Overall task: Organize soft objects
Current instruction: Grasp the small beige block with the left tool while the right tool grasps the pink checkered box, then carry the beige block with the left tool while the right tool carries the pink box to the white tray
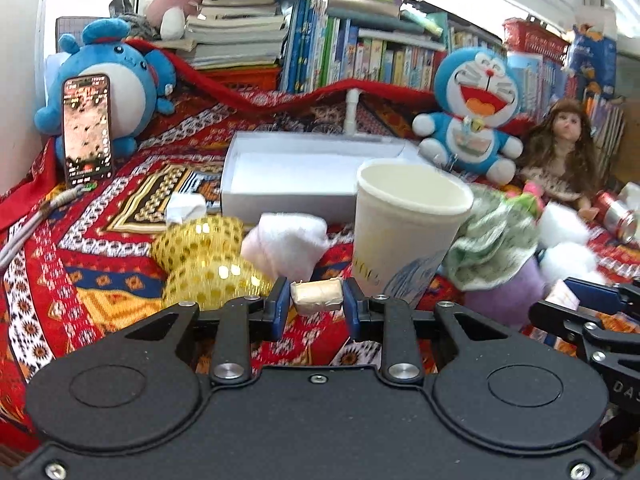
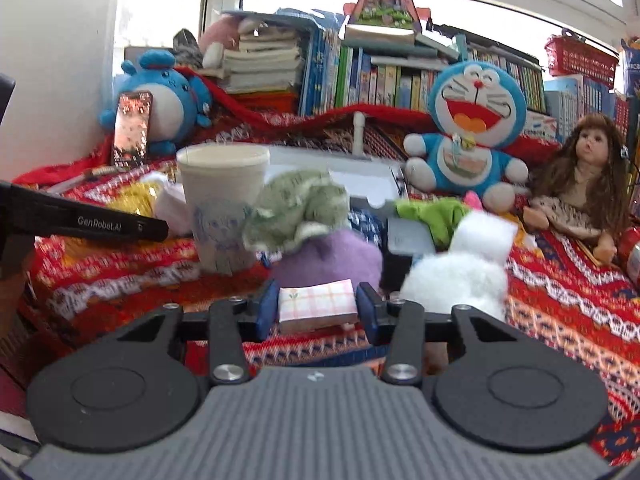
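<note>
Left hand-held gripper [image 1: 316, 307] clamping a tan wrapped block [image 1: 317, 297], right hand-held gripper [image 2: 317, 309] gripping a pink checked pad [image 2: 317, 305], paper cup [image 1: 404, 228] just ahead.

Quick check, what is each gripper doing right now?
Left gripper: shut on a small tan wrapped block.
Right gripper: shut on a pink plaid pad.

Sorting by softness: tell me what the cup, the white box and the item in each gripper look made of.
Cup: matte paper, rolled rim.
White box: probably smooth card.
Left gripper holds a tan block, glossy-wrapped; material unclear.
Right gripper holds a plaid pad, seemingly stacked paper.
</note>
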